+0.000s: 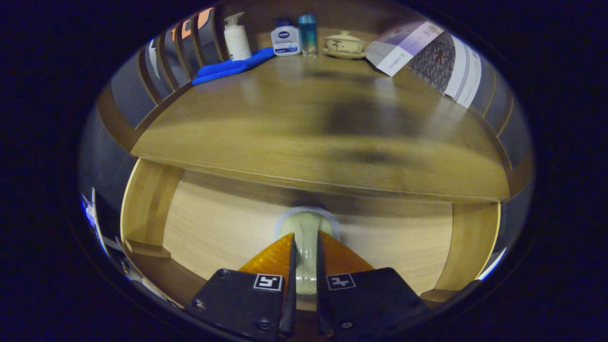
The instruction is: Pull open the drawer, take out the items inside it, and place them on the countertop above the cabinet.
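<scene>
Closely, gripper (306, 247) clamped on glossy rounded drawer knob (306, 228), pale woodgrain drawer front (223, 228)

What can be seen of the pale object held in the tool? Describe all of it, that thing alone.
The pale object is creamy green and glossy, like glazed ceramic or smooth plastic. It has a narrow stem that widens into a rounded end, much like a spoon, though motion blur leaves that uncertain. It points forward along the tool, whose two fingers press on its stem from both sides. The rounded end sticks out past the fingertips, over a light wooden panel just below the countertop edge.
</scene>
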Demonstrator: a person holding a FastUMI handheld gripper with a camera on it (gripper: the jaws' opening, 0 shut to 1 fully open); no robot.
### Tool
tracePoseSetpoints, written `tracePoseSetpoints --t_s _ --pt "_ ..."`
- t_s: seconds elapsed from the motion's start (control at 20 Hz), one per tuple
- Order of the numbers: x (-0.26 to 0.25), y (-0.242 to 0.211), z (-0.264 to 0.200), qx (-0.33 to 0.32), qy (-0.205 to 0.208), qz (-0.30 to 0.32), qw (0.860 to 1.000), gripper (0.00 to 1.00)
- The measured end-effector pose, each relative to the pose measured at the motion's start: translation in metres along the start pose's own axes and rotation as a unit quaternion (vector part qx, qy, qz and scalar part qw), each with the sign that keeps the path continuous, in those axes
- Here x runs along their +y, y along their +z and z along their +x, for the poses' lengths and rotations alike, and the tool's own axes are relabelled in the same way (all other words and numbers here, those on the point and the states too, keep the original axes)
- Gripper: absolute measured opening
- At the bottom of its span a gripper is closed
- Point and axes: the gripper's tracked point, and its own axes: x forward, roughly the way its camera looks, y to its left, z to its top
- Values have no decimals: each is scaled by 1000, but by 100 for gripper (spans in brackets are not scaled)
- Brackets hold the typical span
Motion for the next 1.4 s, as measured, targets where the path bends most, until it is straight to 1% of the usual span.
tracePoseSetpoints --t_s 0.25,0.55,0.75,0.85,0.95,1.15,1.4 --pt "-8 4 -26 -15 -2 4 1000 20" --pt "-6 8 -74 -35 -1 -21 999 20" --pt "-8 22 -103 -51 -8 -22 998 20" --pt "-8 31 -116 -54 -4 -19 998 20" --pt "-8 42 -123 -52 0 -6 999 20" --pt "-13 75 -127 -55 -4 4 998 20" --pt "-18 112 -120 -54 -12 10 998 20"
